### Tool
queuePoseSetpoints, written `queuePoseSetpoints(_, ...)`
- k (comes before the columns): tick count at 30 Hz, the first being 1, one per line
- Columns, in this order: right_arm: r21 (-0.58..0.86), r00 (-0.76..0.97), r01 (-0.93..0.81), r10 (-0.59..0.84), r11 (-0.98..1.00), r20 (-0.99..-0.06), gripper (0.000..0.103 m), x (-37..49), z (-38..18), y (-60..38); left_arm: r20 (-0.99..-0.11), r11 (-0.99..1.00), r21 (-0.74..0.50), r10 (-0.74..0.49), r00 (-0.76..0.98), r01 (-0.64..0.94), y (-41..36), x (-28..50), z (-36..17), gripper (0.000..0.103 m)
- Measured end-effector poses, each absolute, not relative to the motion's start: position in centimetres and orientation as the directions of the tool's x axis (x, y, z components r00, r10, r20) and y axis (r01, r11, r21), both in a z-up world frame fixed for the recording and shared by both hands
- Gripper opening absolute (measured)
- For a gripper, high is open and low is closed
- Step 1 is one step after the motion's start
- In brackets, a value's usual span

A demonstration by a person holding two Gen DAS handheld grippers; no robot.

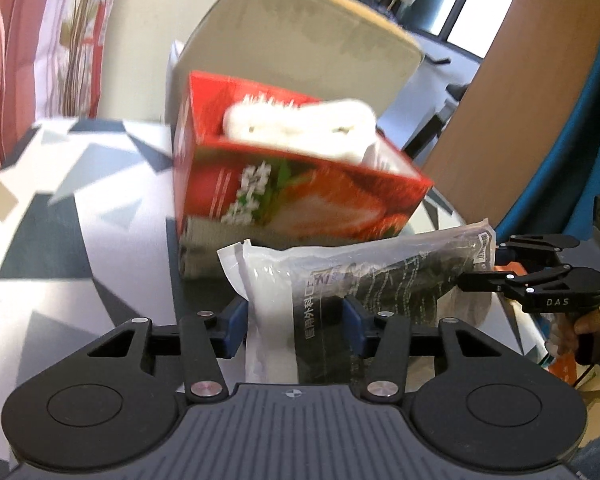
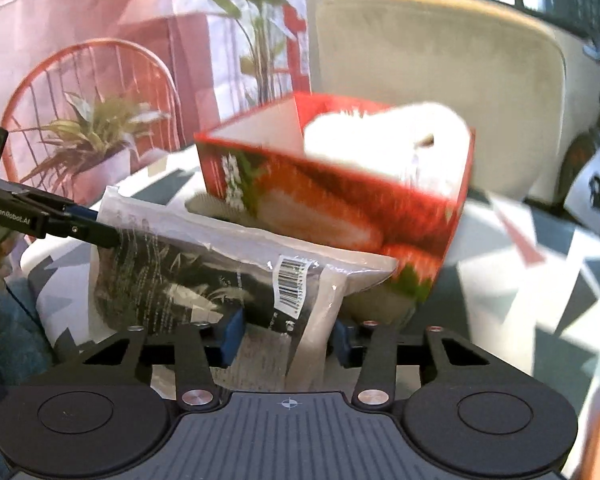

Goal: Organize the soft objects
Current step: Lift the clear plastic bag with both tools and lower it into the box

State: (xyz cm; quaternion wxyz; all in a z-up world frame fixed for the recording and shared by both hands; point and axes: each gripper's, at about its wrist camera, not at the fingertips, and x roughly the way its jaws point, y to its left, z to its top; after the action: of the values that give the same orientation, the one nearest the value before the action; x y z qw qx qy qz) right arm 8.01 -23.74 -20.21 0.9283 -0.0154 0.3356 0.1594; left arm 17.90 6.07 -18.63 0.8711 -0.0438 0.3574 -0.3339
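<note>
A clear plastic package of dark fabric, with a barcode label, hangs just above the table in front of a red strawberry-print box. My left gripper is shut on its white-edged end, blue pads pressing both sides. In the left wrist view my right gripper pinches the other end. In the right wrist view, the right gripper clamps the package near the barcode, and the left gripper bites the far end. A white fluffy item fills the open box.
The table wears a cloth with grey and white triangles. A beige chair back rises behind the box. A greyish soft piece lies under the box's near edge. A potted plant and a red wire chair stand at the left.
</note>
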Motion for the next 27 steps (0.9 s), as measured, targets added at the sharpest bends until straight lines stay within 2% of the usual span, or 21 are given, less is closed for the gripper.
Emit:
queuePoseSetpoints(6,-0.030,0.770,-0.328,0.249,0.944,-0.587,0.036,8.6,-17.5,-23.5,-0.543,0.774,-0.291,-0.618,0.569,0.562,5.5,18.1,-15.7,0.053)
queuePoseSetpoints(22,-0.081,0.901,-0.253,0.204,0.964,-0.384,0.035,12.2,-11.0,-26.0,-0.343,0.792,-0.235,-0.610,0.714,0.564,2.7,21.3,-7.9,0.053)
queuePoseSetpoints(27,-0.086,0.934,-0.210,0.174,0.974,-0.312,0.035,14.5,-10.5,-26.9,-0.298,0.819,-0.115,-0.568,0.767,0.562,0.7,22.8,-6.7,0.053)
